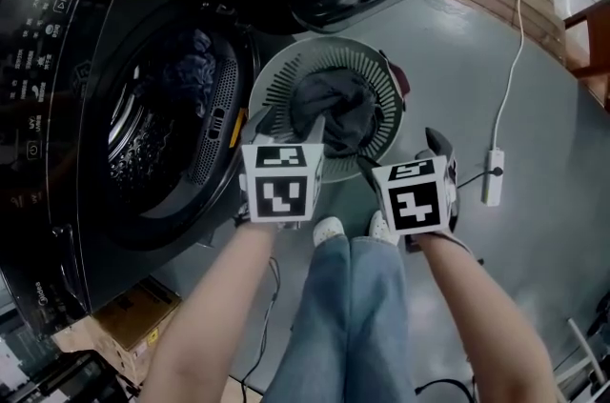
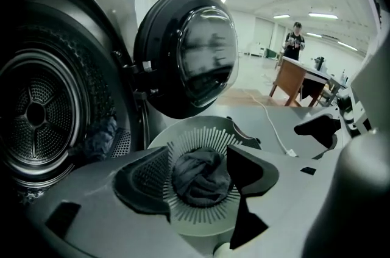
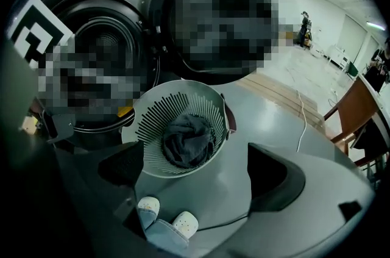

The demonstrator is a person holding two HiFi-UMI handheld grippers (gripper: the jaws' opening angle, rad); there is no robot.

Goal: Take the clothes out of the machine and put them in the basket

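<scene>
Showing left gripper (image 1: 288, 127) and right gripper (image 1: 405, 153) released and empty by the pale slatted plastic basket (image 1: 286, 72), centre, holding a crumpled grey garment (image 1: 334, 110); dark blue clothing (image 1: 191, 58) in the black machine's drum (image 1: 143, 139), upper left, looks soft and light, best pinched at a raised fold.

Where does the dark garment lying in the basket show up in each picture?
Head view: dark garment at picture centre.
Left gripper view: lower centre.
Right gripper view: just below centre.
Shared landmark: the white slatted basket holding it.
</scene>
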